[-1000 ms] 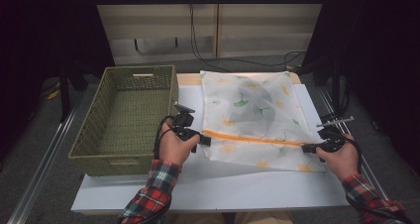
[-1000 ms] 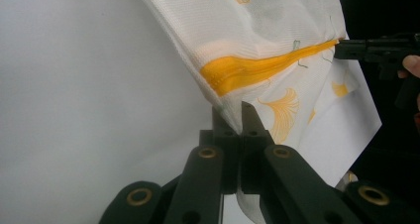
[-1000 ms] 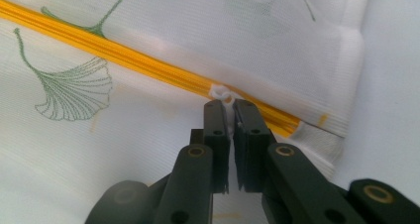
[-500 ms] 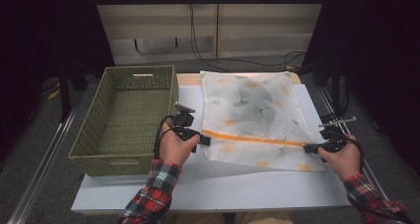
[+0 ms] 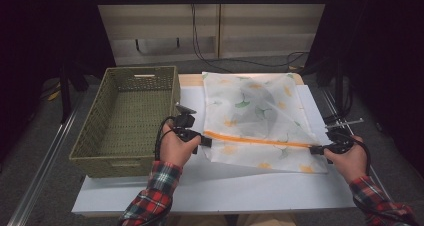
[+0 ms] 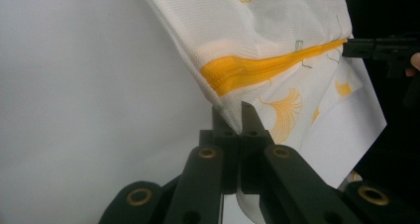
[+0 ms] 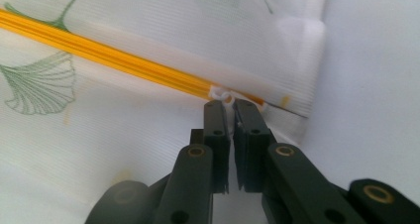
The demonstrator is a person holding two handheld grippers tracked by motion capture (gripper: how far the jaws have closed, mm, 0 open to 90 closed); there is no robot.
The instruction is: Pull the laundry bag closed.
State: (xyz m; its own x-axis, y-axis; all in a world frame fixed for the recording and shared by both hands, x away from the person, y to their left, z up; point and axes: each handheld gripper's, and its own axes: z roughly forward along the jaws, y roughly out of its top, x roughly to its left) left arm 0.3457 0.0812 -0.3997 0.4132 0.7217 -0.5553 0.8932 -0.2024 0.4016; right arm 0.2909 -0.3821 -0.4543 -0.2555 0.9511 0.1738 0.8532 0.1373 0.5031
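Mesh laundry bag (image 5: pixel 255 118) is light and limp. Left gripper (image 6: pixel 233 116) clamps its corner; right gripper (image 7: pixel 229 105) pinches — probably — the white zipper pull (image 7: pixel 221 93).

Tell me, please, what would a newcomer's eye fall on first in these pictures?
Probably the white mesh laundry bag with its ginkgo-leaf print and orange zipper, lying on the white table. The left hand-held gripper pinches the bag's corner, while the right hand-held gripper grips the zipper pull. Left of it stands an empty woven basket.
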